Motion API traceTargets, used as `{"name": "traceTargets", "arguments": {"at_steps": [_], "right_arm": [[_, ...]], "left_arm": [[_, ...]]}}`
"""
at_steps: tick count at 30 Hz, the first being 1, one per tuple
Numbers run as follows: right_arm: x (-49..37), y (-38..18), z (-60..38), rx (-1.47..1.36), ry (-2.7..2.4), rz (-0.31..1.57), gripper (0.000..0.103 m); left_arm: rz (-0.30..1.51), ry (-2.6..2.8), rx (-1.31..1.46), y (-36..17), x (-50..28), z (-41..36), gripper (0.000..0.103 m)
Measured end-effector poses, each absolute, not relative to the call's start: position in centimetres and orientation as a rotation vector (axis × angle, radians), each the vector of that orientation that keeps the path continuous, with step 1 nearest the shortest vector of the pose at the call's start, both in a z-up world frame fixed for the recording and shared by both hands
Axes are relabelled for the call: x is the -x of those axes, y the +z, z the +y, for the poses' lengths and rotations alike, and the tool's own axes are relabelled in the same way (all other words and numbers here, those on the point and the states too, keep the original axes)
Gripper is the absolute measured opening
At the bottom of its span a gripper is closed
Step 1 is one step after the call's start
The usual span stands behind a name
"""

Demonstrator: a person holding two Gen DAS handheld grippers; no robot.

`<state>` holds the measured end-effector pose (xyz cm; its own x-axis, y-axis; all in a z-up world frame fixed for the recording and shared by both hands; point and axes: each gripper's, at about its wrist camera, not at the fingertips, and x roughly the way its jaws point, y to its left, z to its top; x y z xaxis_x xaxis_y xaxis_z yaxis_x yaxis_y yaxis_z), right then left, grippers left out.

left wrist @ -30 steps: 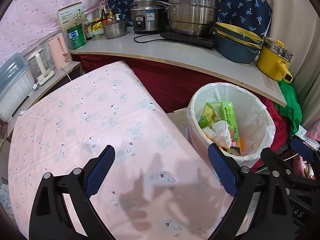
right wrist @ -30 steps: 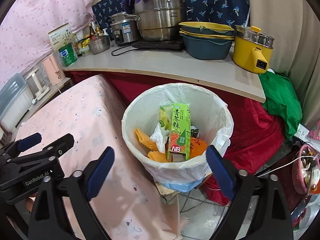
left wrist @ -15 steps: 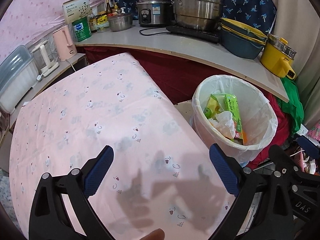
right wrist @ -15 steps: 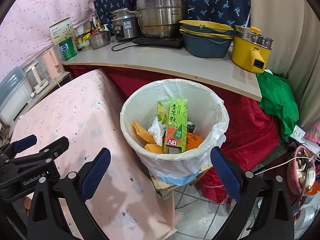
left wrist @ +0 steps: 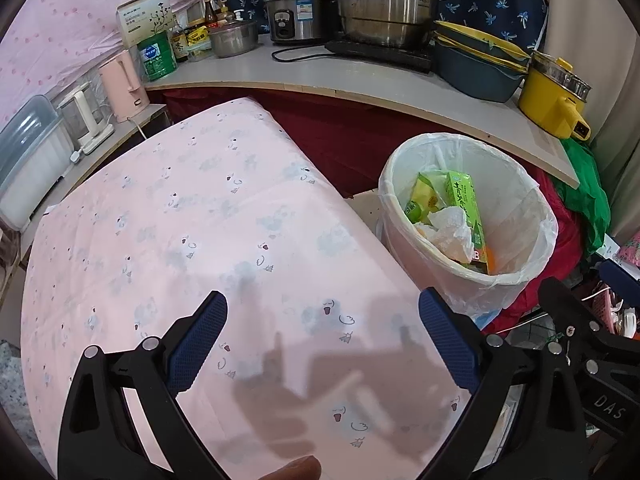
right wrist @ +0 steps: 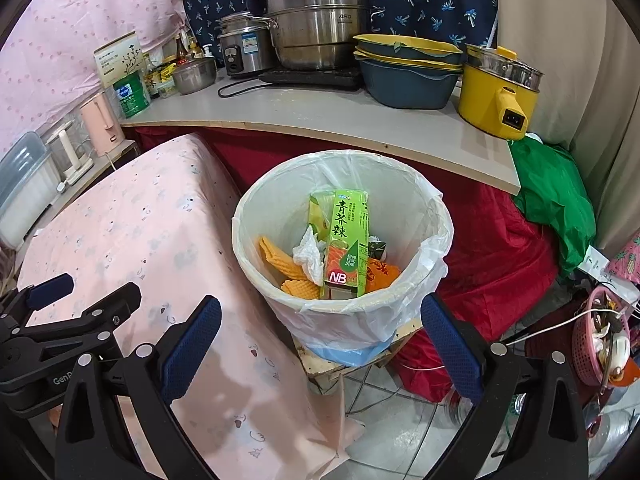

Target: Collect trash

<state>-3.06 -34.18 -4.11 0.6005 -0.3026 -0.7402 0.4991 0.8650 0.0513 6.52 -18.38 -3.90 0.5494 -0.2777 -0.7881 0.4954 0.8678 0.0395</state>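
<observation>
While both my grippers hung open and empty, the left gripper [left wrist: 323, 342] over the pink-clothed tabletop [left wrist: 168, 216] and the right gripper [right wrist: 321, 342] near the bin [right wrist: 432, 216], I saw the trash already inside: green carton [right wrist: 349, 240], tissue [right wrist: 309, 256], orange wrappers [right wrist: 280, 260]. It looked light and crushable; I judged the liner's rim beyond the tabletop's right edge the best hold.

We read "青芥辣" and "NB" on the green carton [right wrist: 347, 240] standing in the trash bin [right wrist: 436, 236], "ASD" on the big steel pot [right wrist: 320, 28] on the counter [right wrist: 320, 116], "GenR" on the left gripper [right wrist: 80, 344], and "DAS" on the right gripper [left wrist: 600, 392].
</observation>
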Motion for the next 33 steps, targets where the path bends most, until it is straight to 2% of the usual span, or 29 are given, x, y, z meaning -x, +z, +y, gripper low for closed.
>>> {"name": "traceTargets", "arguments": {"at_steps": [33], "right_arm": [[3.08,-4.96,-34.06,-0.261,-0.478,0.819,0.096]], "left_arm": [[0.87,-0.459,-0.29,-4.24,-6.01,-18.7,0.092]]}}
